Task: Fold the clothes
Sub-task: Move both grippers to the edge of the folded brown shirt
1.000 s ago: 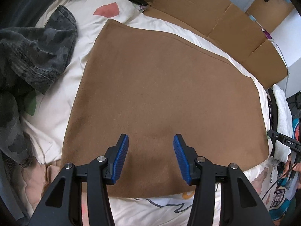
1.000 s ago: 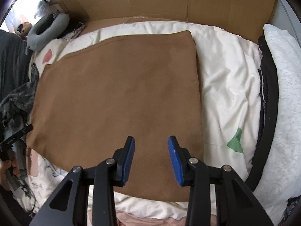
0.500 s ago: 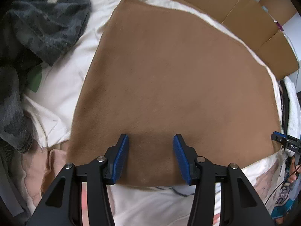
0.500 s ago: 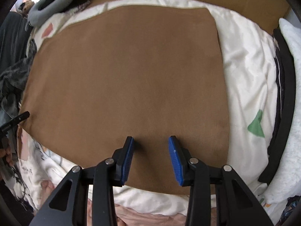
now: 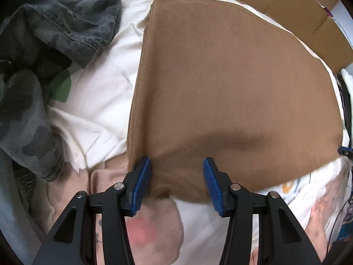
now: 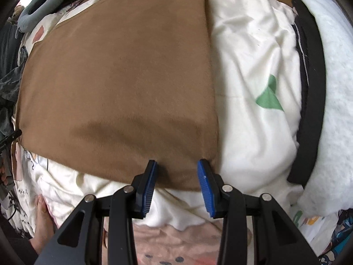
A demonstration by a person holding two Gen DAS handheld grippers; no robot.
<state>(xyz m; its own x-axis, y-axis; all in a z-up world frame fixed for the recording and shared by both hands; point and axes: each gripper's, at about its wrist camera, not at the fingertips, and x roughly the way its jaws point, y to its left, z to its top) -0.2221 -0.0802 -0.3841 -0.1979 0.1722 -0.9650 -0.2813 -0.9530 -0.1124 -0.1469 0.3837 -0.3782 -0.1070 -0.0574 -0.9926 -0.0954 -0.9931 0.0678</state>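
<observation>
A brown cloth (image 5: 231,84) lies flat on a white bed; it also shows in the right wrist view (image 6: 119,84). My left gripper (image 5: 176,183) is open, its blue pads either side of the cloth's near left corner, low at the edge. My right gripper (image 6: 176,181) is open, its pads straddling the cloth's near right corner. Neither has closed on the fabric.
A dark camouflage garment (image 5: 39,61) is heaped left of the cloth. White bedding (image 6: 253,88) with a green patch lies to the right, beside a black band and a fluffy white blanket (image 6: 331,66). Cardboard (image 5: 286,6) stands behind. Pink bedding (image 5: 154,227) lies at the near edge.
Both grippers have moved down and forward to the cloth's near edge, now straddling its two near corners. Both stay open.
</observation>
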